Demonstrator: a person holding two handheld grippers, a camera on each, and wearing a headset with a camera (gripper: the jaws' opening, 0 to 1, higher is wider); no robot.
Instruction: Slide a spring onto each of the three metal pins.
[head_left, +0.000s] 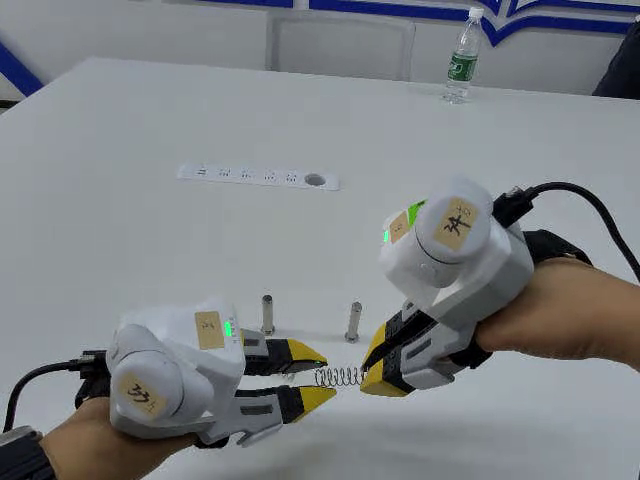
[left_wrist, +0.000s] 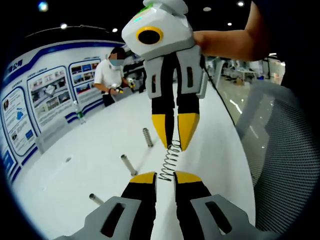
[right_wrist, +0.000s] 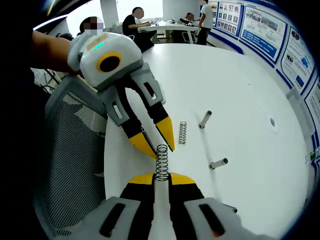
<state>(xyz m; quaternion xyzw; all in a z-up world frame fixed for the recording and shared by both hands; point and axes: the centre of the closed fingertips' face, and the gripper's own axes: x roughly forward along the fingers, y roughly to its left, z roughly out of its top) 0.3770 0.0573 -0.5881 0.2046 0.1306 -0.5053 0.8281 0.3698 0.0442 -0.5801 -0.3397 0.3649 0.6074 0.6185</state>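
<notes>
Since the spring (head_left: 340, 377) looks light, floppy and quick to buckle, hold near an end: right gripper (head_left: 368, 376) pinches one end, left gripper (head_left: 322, 377) sits jaws apart around the other, above the tabletop's (head_left: 150, 250) near edge.

White table (head_left: 120, 230), power strip (head_left: 258, 177), water bottle (head_left: 461, 58) upright near far edge, upright metal pins (head_left: 267, 314), loose spring (right_wrist: 182, 132) beside one

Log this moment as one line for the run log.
right gripper shut on spring | left gripper open at spring's other end | bare pin upright | second bare pin upright
</notes>
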